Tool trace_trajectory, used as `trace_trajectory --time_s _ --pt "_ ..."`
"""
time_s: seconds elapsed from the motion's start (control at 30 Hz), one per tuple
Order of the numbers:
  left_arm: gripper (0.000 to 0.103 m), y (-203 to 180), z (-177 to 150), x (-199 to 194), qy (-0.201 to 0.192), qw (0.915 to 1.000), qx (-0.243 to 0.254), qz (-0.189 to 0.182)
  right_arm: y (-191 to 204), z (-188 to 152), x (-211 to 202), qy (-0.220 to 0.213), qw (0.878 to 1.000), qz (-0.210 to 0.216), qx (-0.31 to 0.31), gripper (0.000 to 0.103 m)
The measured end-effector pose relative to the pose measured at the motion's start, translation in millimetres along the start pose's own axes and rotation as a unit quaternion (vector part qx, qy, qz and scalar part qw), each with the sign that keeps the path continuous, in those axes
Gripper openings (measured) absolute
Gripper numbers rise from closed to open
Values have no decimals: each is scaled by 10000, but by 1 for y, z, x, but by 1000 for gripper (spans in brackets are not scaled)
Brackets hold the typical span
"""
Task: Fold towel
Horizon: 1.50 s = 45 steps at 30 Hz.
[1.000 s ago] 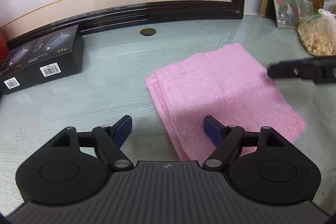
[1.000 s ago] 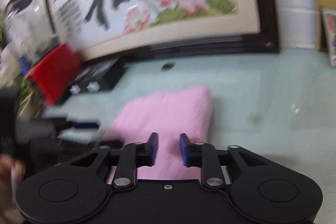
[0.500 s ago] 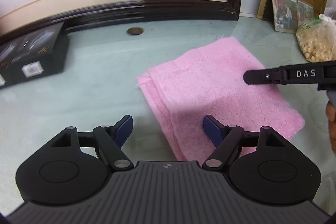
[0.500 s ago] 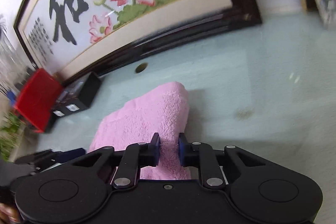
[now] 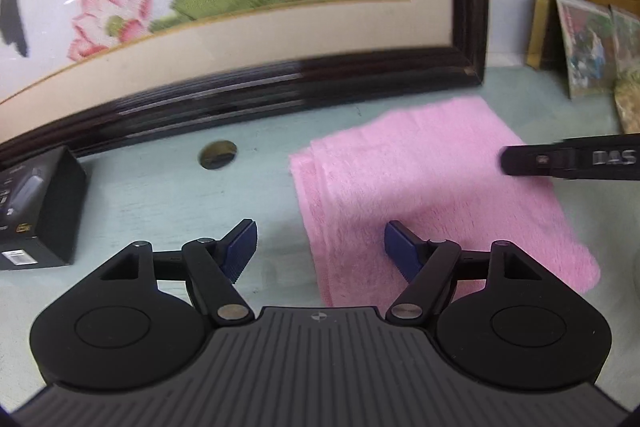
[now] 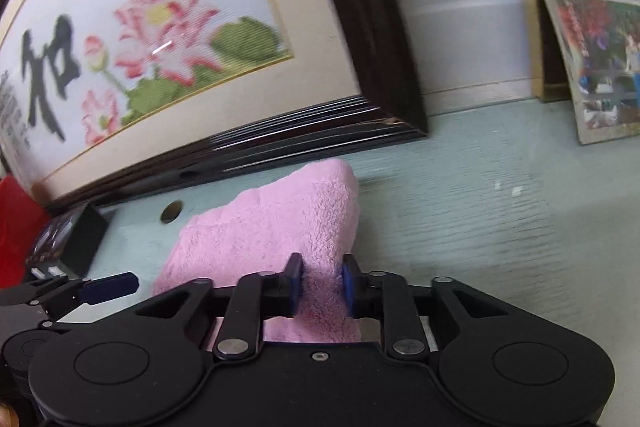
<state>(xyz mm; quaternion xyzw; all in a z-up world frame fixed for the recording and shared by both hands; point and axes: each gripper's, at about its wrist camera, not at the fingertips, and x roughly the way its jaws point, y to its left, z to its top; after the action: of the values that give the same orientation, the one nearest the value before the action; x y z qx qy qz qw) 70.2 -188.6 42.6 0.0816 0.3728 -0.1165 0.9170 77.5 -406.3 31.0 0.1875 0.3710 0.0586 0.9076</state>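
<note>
A pink towel (image 5: pixel 424 187) lies folded into a thick rectangle on the pale green glass tabletop (image 5: pixel 160 195). My left gripper (image 5: pixel 320 247) is open and empty, its fingers astride the towel's near left edge just above the table. My right gripper (image 6: pixel 320 283) is shut on the towel (image 6: pixel 272 227) at its right edge, with pink cloth bunched between the pads. Its black finger (image 5: pixel 568 163) reaches in over the towel's right side in the left wrist view. The left gripper's blue pad (image 6: pixel 108 285) shows at lower left in the right wrist view.
A large dark-framed lotus embroidery (image 5: pixel 256 27) leans on the wall right behind the towel. A black box (image 5: pixel 36 211) sits at the left, a red box (image 6: pixel 16 227) beyond it. Photo cards (image 5: pixel 588 43) and a bag stand at the right. A round hole (image 5: pixel 218 155) is in the tabletop.
Both grippers have moved forward towards the frame. The right gripper, shut on the towel's right edge, has gone with it; the towel now lies closer to the frame. The left stays open.
</note>
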Motion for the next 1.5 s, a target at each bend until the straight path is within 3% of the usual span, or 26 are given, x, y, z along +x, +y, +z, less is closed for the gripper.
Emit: trace_trajectory --time_s 0.13,0.3,0.5,0.7,0.8,0.87,1.0,1.07,1.2,1.3,1.43,1.5 --pt "71 16 -12 -23 -117 9994 -332 20 -11 0 -27 -331 9994 -4 -118 27" --pt "71 30 -48 -54 -7 9980 -623 63 -4 -33 -71 -661 9918 -435 -1004 27" --pt "73 35 -92 -88 66 9980 -629 50 2 -89 -104 -544 9863 -876 -1290 31" --pt "77 28 -121 -102 96 9985 -468 -280 12 -135 -122 -286 9844 -1226 -1233 38" --pt "78 20 -132 -107 -11 9989 -302 -344 20 -147 -125 -323 9822 -1410 -1199 53" --pt "81 16 -136 -107 -4 9987 -289 -417 27 -156 -128 -395 9792 -1543 -1256 53" --pt "83 6 -139 -108 -104 9982 -402 -431 34 -164 -129 -556 9737 -1805 -1272 62" --pt "94 2 -138 -107 -103 9980 -460 -420 35 -166 -129 -600 9718 -1911 -1243 68" --pt "98 -6 -140 -104 -163 9982 -509 -255 33 -166 -127 -661 9711 -1981 -1153 78" --pt "102 -14 -141 -100 -220 9985 -486 -76 28 -163 -125 -645 9747 -1869 -1041 80" --pt "103 -23 -142 -96 -327 9978 -536 194 26 -159 -119 -646 9749 -1769 -1184 92" --pt "103 -25 -142 -95 -369 9972 -598 272 21 -156 -118 -598 9779 -1638 -1156 92"
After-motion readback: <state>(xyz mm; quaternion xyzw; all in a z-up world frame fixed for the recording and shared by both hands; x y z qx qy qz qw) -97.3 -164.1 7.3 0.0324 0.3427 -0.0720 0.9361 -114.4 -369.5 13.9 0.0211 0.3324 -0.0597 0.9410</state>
